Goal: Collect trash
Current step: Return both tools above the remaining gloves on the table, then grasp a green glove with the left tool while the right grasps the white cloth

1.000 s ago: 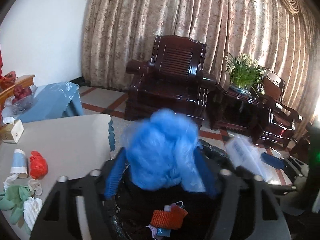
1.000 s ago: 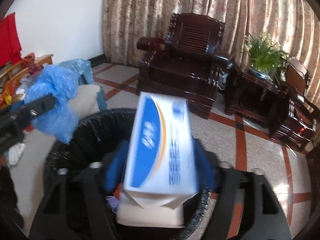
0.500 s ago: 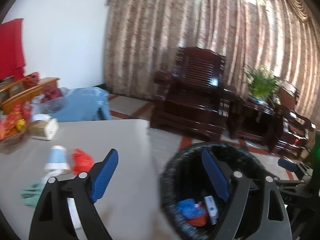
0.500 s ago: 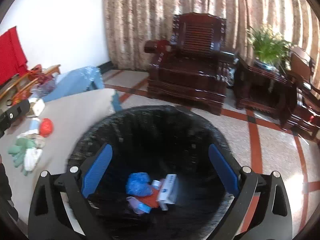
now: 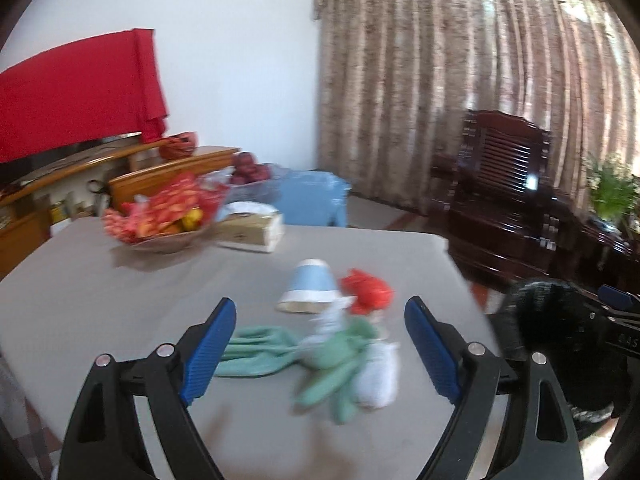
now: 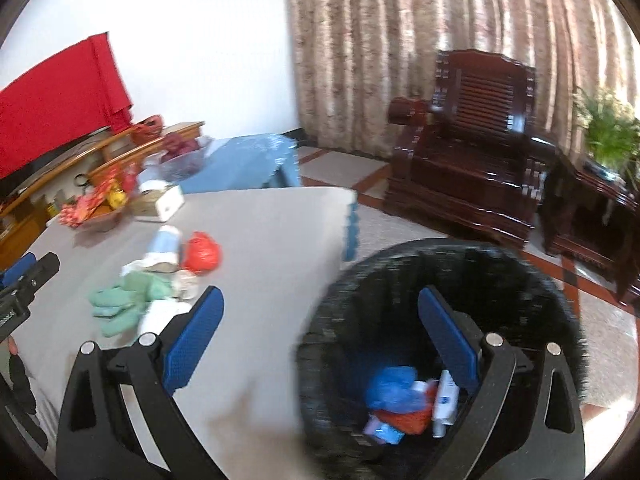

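Note:
My left gripper (image 5: 318, 346) is open and empty above the grey table (image 5: 120, 300), in front of a pile of trash: green gloves (image 5: 332, 364), a white wad (image 5: 378, 376), a blue-and-white paper cup (image 5: 308, 292) on its side and a red crumpled bag (image 5: 366, 292). My right gripper (image 6: 320, 340) is open and empty over the table edge and the black-lined bin (image 6: 520, 280). The bin holds a blue bag (image 6: 390, 390), a white box (image 6: 446, 398) and red trash. The pile also shows in the right wrist view (image 6: 132, 300).
A bowl of red packets and fruit (image 5: 160, 220) and a tissue box (image 5: 250, 230) stand at the table's back. A dark wooden armchair (image 6: 468, 160) and a side table with a plant (image 6: 608, 136) stand behind the bin. A blue-covered stool (image 6: 248, 160) is beyond the table.
Both grippers let go: the blue bag and the white box dropped into the bin. The left gripper then swung left to the trash pile on the table; the right shifted left.

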